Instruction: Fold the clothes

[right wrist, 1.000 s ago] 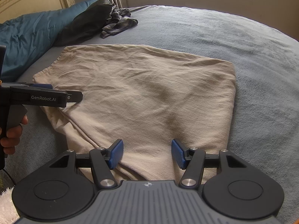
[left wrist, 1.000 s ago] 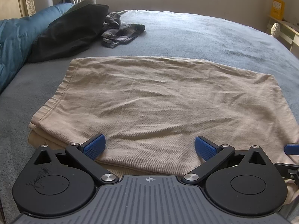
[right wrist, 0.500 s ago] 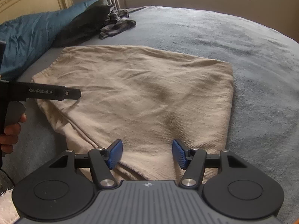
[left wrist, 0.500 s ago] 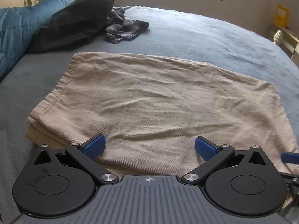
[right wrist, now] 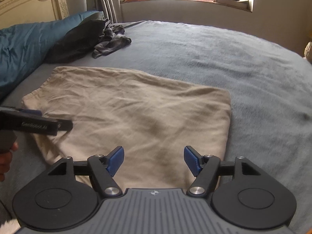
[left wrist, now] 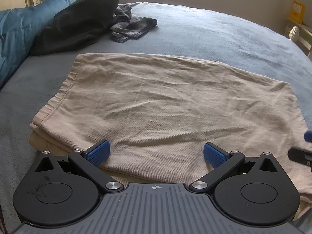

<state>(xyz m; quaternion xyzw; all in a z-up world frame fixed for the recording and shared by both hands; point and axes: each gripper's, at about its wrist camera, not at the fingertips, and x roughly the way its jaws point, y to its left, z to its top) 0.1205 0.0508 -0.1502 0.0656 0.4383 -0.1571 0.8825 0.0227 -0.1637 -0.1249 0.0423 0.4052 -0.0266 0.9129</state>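
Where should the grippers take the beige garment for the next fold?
Probably the near edge of the beige garment, coming low from the near side: left gripper by the stacked left corner, right gripper, jaws opening with nothing clamped, by the right corner. The layers end there, so pads can slide under.

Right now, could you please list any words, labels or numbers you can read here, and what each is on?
Left gripper side: white lettering, too blurred to read.
Yellow card by the far wall: dark print, too small to read.
No other text is visible.
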